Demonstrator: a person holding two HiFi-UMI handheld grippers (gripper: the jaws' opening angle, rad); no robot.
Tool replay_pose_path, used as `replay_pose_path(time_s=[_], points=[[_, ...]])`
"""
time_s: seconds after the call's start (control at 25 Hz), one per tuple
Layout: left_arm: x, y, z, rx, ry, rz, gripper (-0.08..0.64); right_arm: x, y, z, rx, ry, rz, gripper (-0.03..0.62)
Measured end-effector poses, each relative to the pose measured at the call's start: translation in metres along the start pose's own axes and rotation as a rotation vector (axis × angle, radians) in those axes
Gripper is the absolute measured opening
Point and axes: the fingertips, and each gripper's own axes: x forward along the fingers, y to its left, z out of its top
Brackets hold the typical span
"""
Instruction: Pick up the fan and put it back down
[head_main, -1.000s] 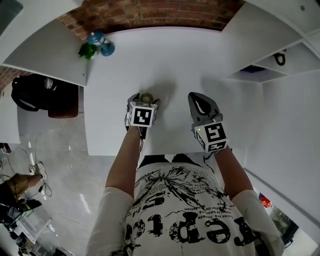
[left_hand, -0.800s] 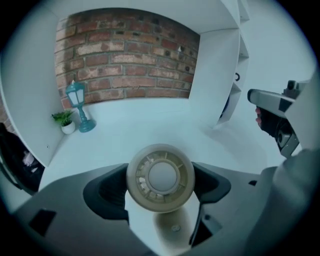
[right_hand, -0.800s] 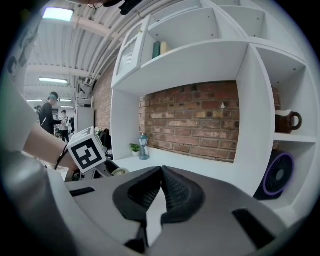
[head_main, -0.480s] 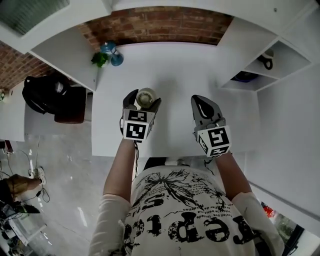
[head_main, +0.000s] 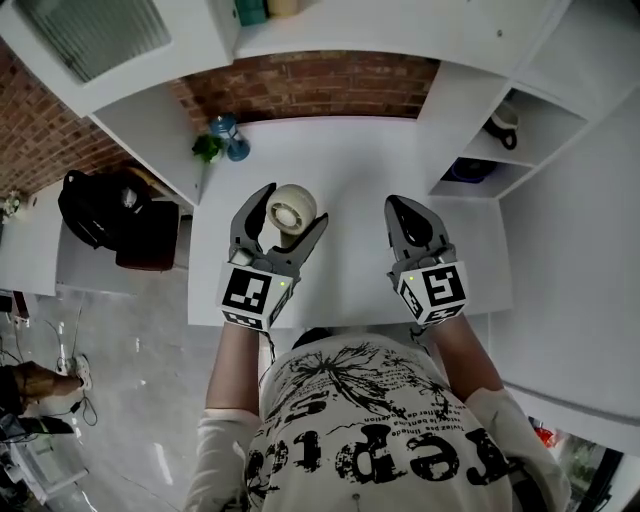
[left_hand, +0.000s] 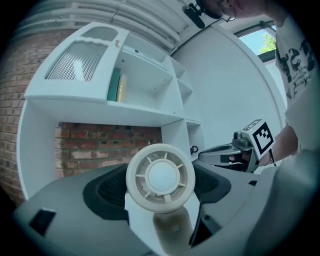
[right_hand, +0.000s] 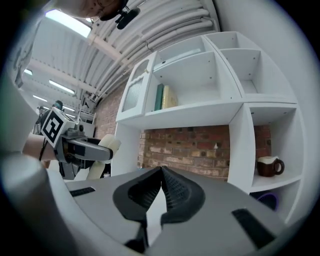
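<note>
- Head view: left gripper (head_main: 288, 215) is over the white desk (head_main: 350, 150), its jaws pinching a small cream fan (head_main: 292, 208).
- Fan's round head sits between the jaw tips, grille face turned up toward the camera.
- Left gripper view: the jaws close on the fan's stem just below the round head. The head stands upright above the jaw pads, and the brick wall (left_hand: 105, 142) is behind it.
- Fan's base is hidden by the jaws, so I can't tell whether it's touching the desk.
- Right gripper (head_main: 403, 210) is over the desk beside the left one, apart from it and not touching the fan.
- Right gripper view: the jaws are pressed together with nothing between them. The left gripper with the fan shows at the left edge.
- Blue bottle (head_main: 230, 135) and a bit of green plant (head_main: 207, 147) are at the desk's far-left corner, well apart from both grippers.
- White shelf unit (right_hand: 240, 115) is to the right of the desk, with a brown mug (right_hand: 270, 166) in a lower compartment.
- Books (right_hand: 165, 97) stand upright on the shelf above the brick wall.
</note>
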Motion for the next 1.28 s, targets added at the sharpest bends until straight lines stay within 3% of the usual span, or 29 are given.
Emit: replay_pose_path(time_s=[0.24,0.68,0.88,1.04,1.28], points=[[-0.027,-0.018,0.045,0.002,-0.213,-0.011,0.387,-0.018,0.003,0.025,-0.034,-0.059,0.014,0.015],[-0.030,-0.020,0.038,0.016,-0.203,-0.006,0.385,-0.021,0.005,0.025,-0.035,-0.062,0.018,0.015],[-0.020,-0.014,0.024,0.025,-0.162,-0.012,0.385,-0.016,0.004,0.018,-0.032,-0.045,0.013,0.015],[-0.006,-0.006,-0.007,0.034,-0.022,-0.021,0.385,-0.007,-0.001,0.003,-0.028,-0.007,-0.005,0.015],[0.018,0.011,-0.078,-0.086,0.170,0.005,0.386,0.004,-0.007,-0.044,0.017,0.101,-0.037,0.015]])
